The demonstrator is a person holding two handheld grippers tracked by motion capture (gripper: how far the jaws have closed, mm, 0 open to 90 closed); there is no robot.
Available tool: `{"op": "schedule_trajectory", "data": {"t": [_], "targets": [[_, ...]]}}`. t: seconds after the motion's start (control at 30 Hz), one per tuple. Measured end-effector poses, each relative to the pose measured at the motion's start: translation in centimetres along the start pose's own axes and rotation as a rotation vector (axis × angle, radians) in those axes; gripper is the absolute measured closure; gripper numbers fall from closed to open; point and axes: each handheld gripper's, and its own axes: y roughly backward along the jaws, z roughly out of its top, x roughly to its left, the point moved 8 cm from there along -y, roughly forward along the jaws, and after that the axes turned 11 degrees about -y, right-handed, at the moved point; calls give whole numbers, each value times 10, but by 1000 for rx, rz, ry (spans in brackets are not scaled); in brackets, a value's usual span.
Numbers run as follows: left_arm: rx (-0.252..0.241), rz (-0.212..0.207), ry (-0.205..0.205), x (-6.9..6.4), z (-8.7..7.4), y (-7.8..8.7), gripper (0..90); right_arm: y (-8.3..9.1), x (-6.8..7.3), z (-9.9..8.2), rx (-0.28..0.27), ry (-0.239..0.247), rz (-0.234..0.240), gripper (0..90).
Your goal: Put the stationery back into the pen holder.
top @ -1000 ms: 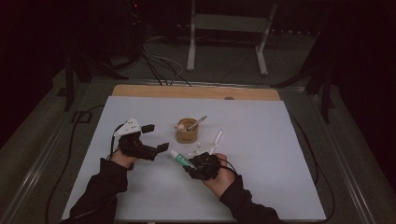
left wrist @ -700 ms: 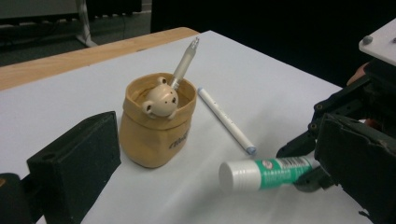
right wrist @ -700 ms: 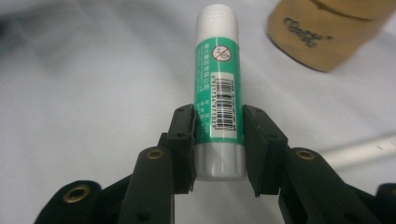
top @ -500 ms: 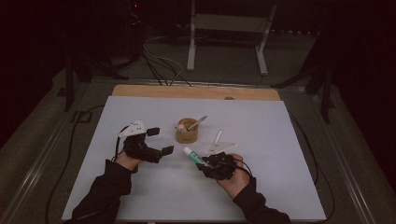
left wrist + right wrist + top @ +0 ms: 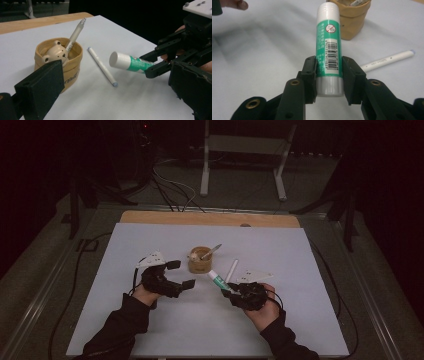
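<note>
The landmark is the tan cup point(image 5: 199, 261), which stands near the middle of the white table sheet point(image 5: 300, 320). A bear figure point(image 5: 55, 51) sits inside the cup, and 1 translucent pen point(image 5: 75, 32) leans in it, tip upward and outward.

Left of the cup, the left gripper point(image 5: 180, 275) is held just above the sheet, near the cup but clear of it. Its 2 jaws stand wide apart with nothing between them; in the left gripper view the cup appears in the gap between the jaws.

Right of the cup, 1 white pen point(image 5: 231, 270) lies flat on the sheet, just beside the cup and not touching it.

Further right and nearer the person, the right gripper point(image 5: 231, 291) clamps 1 glue stick point(image 5: 329, 50). Both pads press on the green label close to the grey base end. The jaws are narrowed to the width of the tube. The white cap end points toward the cup and stops short of it. The stick is raised off the sheet, tilted cap-high, between the cup and the hand point(image 5: 260, 302) that carries the gripper.
</note>
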Motion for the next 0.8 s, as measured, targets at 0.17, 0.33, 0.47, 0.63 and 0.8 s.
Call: {"op": "schedule_trajectory", "data": {"t": [0.17, 0.33, 0.47, 0.63, 0.8], "targets": [[-1, 25, 45, 0, 0, -4, 8, 3, -3, 3, -29, 6, -11, 658], [-19, 45, 98, 0, -1, -6, 9, 3, -4, 5, -64, 3, -5, 658], [-47, 41, 103, -2, 0, -8, 9, 1, -5, 5, -84, -28, 35, 658], [-61, 31, 73, -5, -1, -11, 16, 2, -6, 6, -91, -73, 83, 658], [-67, 7, 95, -9, -3, -15, 19, 6, -7, 9, -121, -121, 145, 658]]}}
